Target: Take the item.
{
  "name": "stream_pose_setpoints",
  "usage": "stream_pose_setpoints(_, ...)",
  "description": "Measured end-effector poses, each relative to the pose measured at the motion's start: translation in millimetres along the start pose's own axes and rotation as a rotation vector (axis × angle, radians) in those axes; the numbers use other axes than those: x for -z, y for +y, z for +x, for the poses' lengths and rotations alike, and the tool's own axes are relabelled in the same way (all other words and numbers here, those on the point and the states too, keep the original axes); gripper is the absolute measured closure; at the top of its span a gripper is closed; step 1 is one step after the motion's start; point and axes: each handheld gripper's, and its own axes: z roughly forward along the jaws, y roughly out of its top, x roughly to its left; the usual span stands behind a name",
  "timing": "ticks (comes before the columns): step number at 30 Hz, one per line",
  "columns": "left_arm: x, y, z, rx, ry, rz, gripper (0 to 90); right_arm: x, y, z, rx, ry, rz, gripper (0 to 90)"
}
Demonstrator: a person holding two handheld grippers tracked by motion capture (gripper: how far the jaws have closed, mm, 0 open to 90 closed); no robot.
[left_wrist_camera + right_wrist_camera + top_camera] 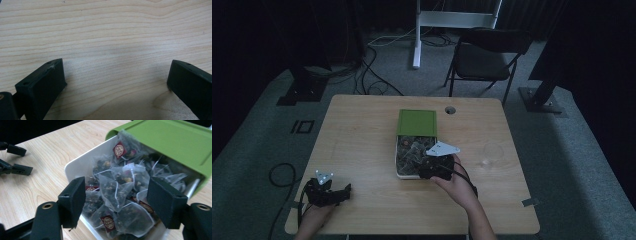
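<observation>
Black jaws on the right gripper (116, 202) are standing partly open and hanging right over a heap of tea bags (117, 192), with one see-through mesh pouch sitting between the pads but nothing pinched yet as far as I can tell. The bags are piled in a white box (75, 165) near the middle of the wooden table (362, 145), with its green lid (172, 140) tipped back at the far end. These pouches are looking super light, soft and crinkly, so I'm guessing they'll squash rather than slip, and the strings and little red tags could drag a neighbour along. I'd be grabbing the puffed-up body of the top pouch near its peak, not the string. Further out, the left gripper (324, 192) is resting near the table's front left corner, jaws wide apart with only bare wood between them. A clear glass (492, 155) is sitting off to the box's right.
</observation>
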Motion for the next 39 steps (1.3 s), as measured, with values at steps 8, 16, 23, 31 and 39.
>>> stream_pose_setpoints(8,-0.1,-0.1,0.0,0.000,0.000,-0.001,2.2,-13.2,-5.1,7.4,0.009,-0.012,0.026,42.3)
stream_pose_setpoints(16,-0.1,-0.1,-0.1,0.001,0.000,-0.002,2.2,-25.2,-7.1,14.7,0.008,-0.049,0.036,49.1)
stream_pose_setpoints(23,0.0,-0.2,-0.1,0.001,0.000,-0.002,2.2,-32.9,-7.8,22.1,0.032,-0.114,0.072,52.2)
stream_pose_setpoints(31,0.4,-0.4,0.2,-0.003,0.000,0.000,2.2,-43.3,-14.4,29.3,-0.049,-0.188,0.054,58.9)
stream_pose_setpoints(39,0.5,-0.6,0.1,-0.003,0.000,0.001,2.2,-42.8,-16.3,28.7,-0.081,-0.197,0.032,66.9)
